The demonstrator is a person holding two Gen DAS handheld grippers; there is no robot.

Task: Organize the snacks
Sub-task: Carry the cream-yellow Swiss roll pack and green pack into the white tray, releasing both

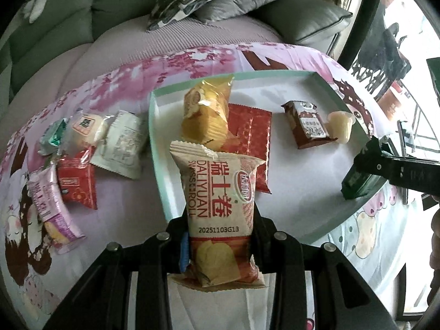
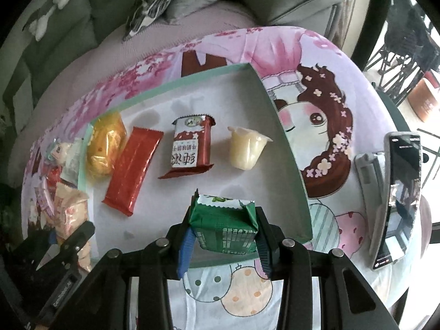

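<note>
My left gripper (image 1: 220, 236) is shut on a beige and red Swiss roll packet (image 1: 220, 192), held over the near left edge of the green-rimmed white tray (image 1: 156, 148). My right gripper (image 2: 224, 233) is shut on a green snack packet (image 2: 224, 225) over the tray's near edge (image 2: 291, 159). In the tray lie a yellow cake packet (image 2: 106, 144), a red bar (image 2: 132, 167), a brown and white packet (image 2: 189, 145) and a jelly cup (image 2: 247, 148). The right gripper with its green packet (image 1: 357, 181) shows at the right of the left wrist view.
Several loose snacks (image 1: 82, 148) lie on the cartoon-print cloth (image 1: 371, 220) left of the tray. A phone (image 2: 398, 198) and a grey remote (image 2: 368, 173) lie right of the tray. A grey sofa with cushions (image 1: 220, 5) stands behind the table.
</note>
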